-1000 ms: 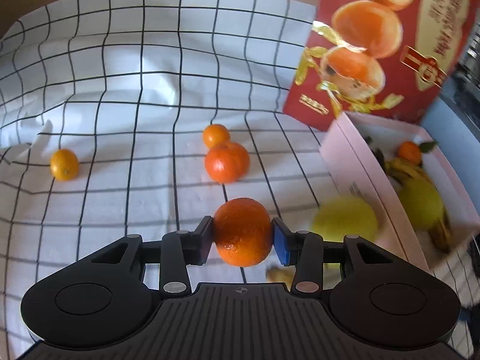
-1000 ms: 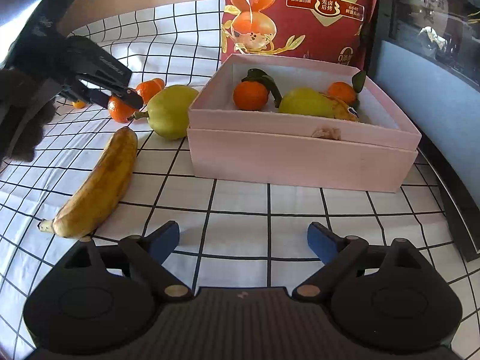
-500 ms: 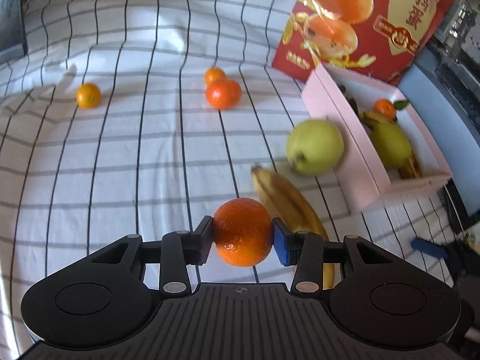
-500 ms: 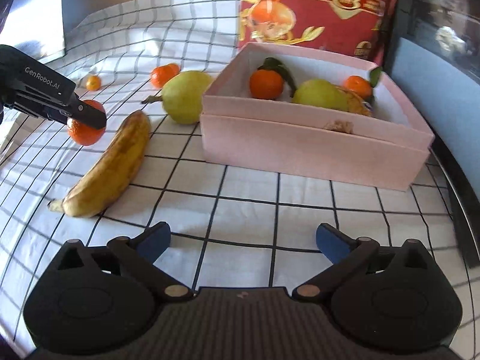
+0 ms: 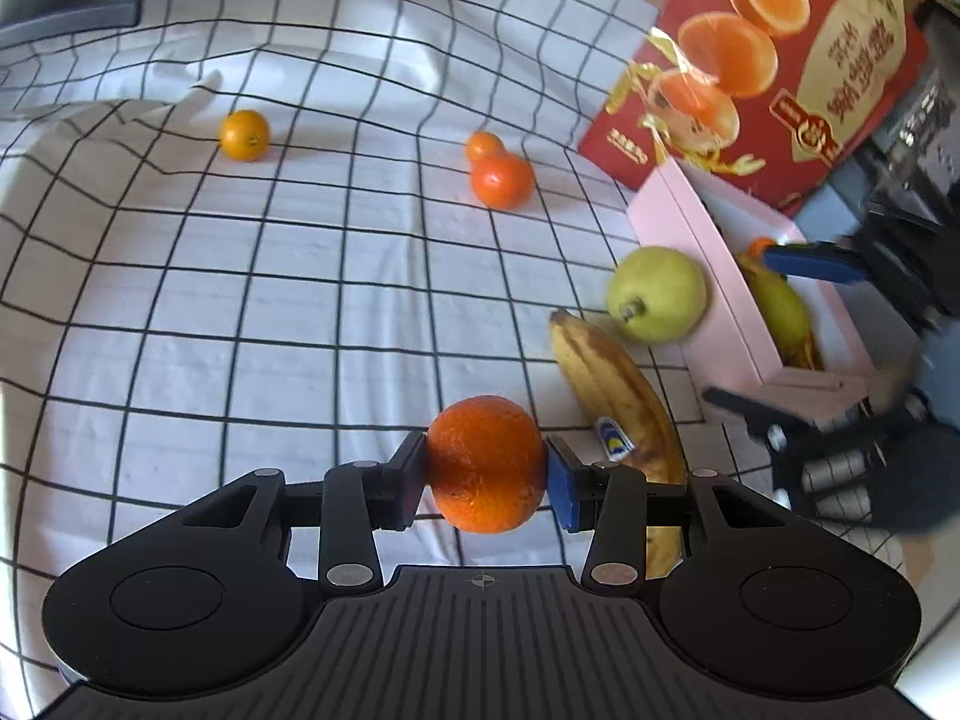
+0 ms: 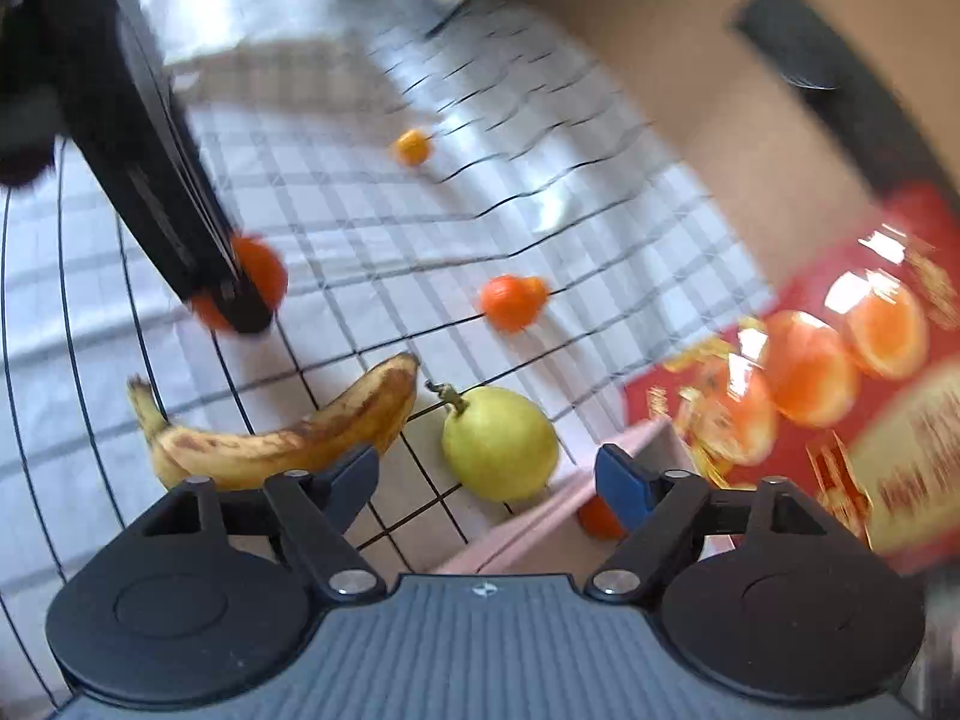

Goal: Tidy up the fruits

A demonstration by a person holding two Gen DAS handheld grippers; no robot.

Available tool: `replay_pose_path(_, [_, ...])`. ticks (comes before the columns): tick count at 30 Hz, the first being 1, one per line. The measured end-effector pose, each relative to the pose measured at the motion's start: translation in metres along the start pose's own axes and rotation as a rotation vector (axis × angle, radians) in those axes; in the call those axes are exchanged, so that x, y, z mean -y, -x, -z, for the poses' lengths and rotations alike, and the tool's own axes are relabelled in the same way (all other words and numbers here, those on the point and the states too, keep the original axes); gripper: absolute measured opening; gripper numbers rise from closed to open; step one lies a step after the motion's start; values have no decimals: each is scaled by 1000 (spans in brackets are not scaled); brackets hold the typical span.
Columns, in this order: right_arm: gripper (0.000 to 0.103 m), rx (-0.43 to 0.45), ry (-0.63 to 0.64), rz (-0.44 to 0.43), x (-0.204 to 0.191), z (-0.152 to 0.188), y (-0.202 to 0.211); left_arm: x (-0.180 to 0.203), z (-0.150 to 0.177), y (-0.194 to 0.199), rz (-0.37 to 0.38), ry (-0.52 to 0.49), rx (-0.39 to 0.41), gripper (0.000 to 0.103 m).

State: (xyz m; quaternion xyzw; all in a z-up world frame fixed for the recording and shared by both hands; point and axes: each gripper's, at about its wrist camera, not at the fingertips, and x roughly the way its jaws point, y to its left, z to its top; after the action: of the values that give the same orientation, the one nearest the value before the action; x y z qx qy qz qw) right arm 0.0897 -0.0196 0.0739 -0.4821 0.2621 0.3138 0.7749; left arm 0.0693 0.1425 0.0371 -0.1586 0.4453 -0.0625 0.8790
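An orange (image 5: pixel 485 463) is clamped between the pads of the left gripper (image 5: pixel 486 474), held above the checked cloth (image 5: pixel 240 300) beside the banana (image 5: pixel 624 408). The right gripper (image 6: pixel 487 475), its jaws just narrowed yet empty, is held over the pear (image 6: pixel 499 444) by the pink box (image 5: pixel 720 300).

A checked tablecloth (image 5: pixel 300 300) spreads before a red printed carton (image 5: pixel 780 60).

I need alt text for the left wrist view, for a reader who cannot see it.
The left gripper holds an orange between its jaws above a checked tablecloth. A banana and a pear lie beside a pink box; three small oranges lie farther back.
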Motion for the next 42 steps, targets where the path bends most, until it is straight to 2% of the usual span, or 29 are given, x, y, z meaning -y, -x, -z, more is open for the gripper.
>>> replay_pose_path(4, [73, -105, 99, -50, 17, -15, -32, -16, 2, 1, 23, 53, 13, 47])
replay_pose_path(9, [73, -194, 146, -104, 20, -26, -69, -32, 7, 5, 29, 83, 4, 47])
replay_pose_path(15, [69, -235, 161, -164, 16, -36, -90, -32, 5, 6, 20, 65, -21, 47])
replay_pose_path(16, [65, -244, 152, -153, 16, -37, -91, -31, 4, 6, 19, 60, -26, 47])
replay_pose_path(19, [64, -254, 108, -147, 19, -36, -91, -26, 4, 6, 17, 34, -44, 47])
replay_pose_path(23, [64, -242, -71, -166, 34, -31, -87, -15, 6, 5, 8, -6, -62, 47])
replay_pose_path(31, [64, -61, -488, -236, 51, -11, -33, 6, 12, 4, -24, -70, -78, 47])
replay_pose_path(37, [64, 17, -780, -273, 45, 46, 9, 35, 16, 3, -33, -147, -90, 47])
replay_pose_path(41, [64, 12, -944, -249, 32, 92, 23, 66, 20, 1, -19, -224, -94, 47])
replay_pose_path(42, [64, 12, -970, -235, 27, 103, 25, 74, 21, 2, -36, -252, -83, 46])
